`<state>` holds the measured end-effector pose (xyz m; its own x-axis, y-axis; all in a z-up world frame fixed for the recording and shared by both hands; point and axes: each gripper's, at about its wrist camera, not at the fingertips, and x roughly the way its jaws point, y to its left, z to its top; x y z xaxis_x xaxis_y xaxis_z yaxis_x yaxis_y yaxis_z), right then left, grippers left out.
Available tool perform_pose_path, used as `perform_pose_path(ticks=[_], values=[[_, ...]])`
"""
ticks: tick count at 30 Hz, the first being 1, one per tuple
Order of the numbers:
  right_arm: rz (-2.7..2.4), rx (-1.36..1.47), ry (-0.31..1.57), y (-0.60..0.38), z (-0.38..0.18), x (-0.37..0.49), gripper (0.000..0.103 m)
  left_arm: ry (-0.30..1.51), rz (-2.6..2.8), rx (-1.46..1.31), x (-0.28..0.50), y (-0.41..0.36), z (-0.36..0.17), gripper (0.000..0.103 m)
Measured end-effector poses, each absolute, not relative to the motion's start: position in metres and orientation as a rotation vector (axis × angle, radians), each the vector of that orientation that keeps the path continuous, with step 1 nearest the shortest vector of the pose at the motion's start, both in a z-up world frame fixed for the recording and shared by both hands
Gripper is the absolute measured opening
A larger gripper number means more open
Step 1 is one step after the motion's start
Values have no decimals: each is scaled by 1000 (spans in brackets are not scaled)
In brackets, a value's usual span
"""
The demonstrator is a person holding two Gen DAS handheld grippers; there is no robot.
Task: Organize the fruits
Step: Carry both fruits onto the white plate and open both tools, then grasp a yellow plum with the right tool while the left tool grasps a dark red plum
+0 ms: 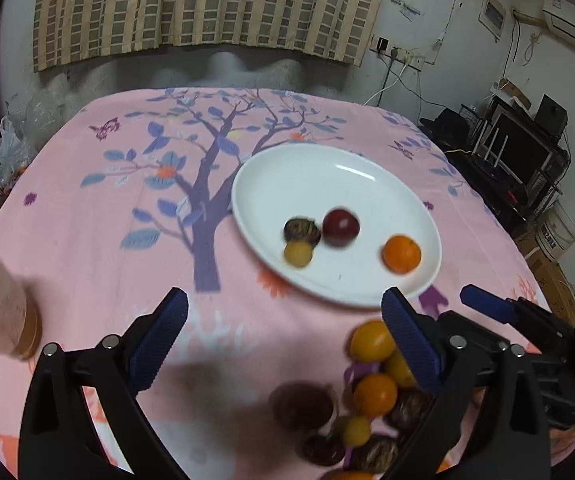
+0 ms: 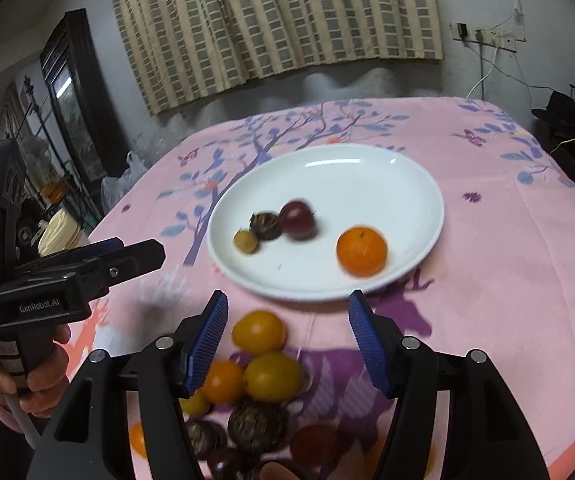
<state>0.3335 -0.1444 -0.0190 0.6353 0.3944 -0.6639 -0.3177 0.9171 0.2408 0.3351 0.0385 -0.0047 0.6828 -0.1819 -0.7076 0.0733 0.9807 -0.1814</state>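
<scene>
Plate (image 2: 415,176) holds four fruits; pile (image 2: 255,384) on cloth remains. Right gripper (image 2: 287,344) and left gripper (image 1: 283,340) wide open, empty.

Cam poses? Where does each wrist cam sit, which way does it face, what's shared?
Left wrist: sits on the left gripper, faces forward over the white plate; own open jaws show, right gripper at the right edge.
Right wrist: sits on the right gripper, same heading; own open jaws show, left gripper and hand at left.
Shared: plate, orange, loose fruit pile, pink tablecloth.
</scene>
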Motion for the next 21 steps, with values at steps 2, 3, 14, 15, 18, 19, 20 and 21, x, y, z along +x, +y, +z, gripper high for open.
perform_pose_path(ticks=[2, 3, 14, 15, 18, 19, 20, 21], values=[[421, 105, 808, -144, -26, 326, 63, 803, -132, -131, 319, 44, -12, 96], [425, 106, 819, -144, -29, 324, 63, 802, -122, -126, 313, 47, -15, 96], [437, 69, 910, -137, -51, 319, 50, 819, -81, -196, 295, 72, -26, 96], [440, 62, 916, -135, -52, 319, 49, 815, -79, -191, 294, 71, -25, 96], [448, 35, 932, -131, -55, 318, 47, 814, -82, -181, 293, 69, -24, 96], [450, 26, 938, -129, -56, 318, 45, 816, -83, -179, 293, 68, -25, 96], [451, 18, 939, -128, -57, 318, 44, 819, -84, -176, 294, 68, -25, 96], [449, 10, 937, -127, -58, 317, 43, 821, -84, -174, 294, 67, -25, 96]])
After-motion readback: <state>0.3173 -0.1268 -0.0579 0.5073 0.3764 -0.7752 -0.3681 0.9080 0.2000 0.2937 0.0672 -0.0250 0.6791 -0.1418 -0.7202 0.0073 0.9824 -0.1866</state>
